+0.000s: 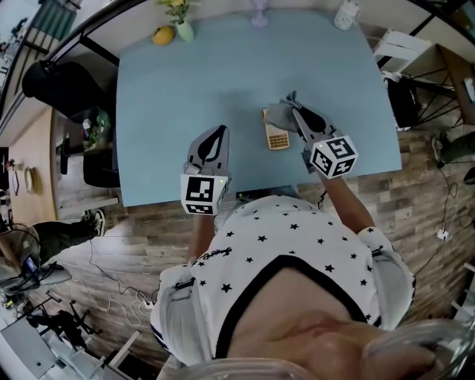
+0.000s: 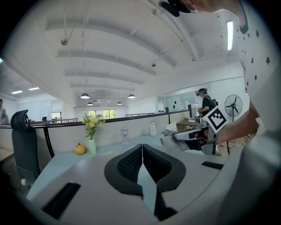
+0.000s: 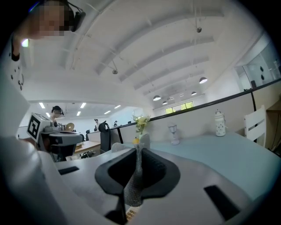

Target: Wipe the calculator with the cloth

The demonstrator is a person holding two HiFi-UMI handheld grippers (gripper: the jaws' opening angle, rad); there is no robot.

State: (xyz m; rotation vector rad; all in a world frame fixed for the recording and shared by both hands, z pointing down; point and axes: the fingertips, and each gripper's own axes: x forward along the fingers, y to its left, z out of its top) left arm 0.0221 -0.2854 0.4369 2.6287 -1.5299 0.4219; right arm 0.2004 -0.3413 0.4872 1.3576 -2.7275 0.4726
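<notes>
At frame centre, the right gripper [image 1: 296, 108] clenched a grey fabric cloth [image 1: 280, 115] above the small gold rectangular calculator [image 1: 277, 137] on the pale blue table [image 1: 163, 111]. Lower left, the left gripper [image 1: 220, 136] was closed, empty.

Broad open table [image 1: 185, 82] left of the calculator [image 1: 277, 139]; along the far edge stand obstacles (vase [image 1: 183, 30], yellow fruit [image 1: 163, 34], jar [image 1: 346, 15]).
</notes>
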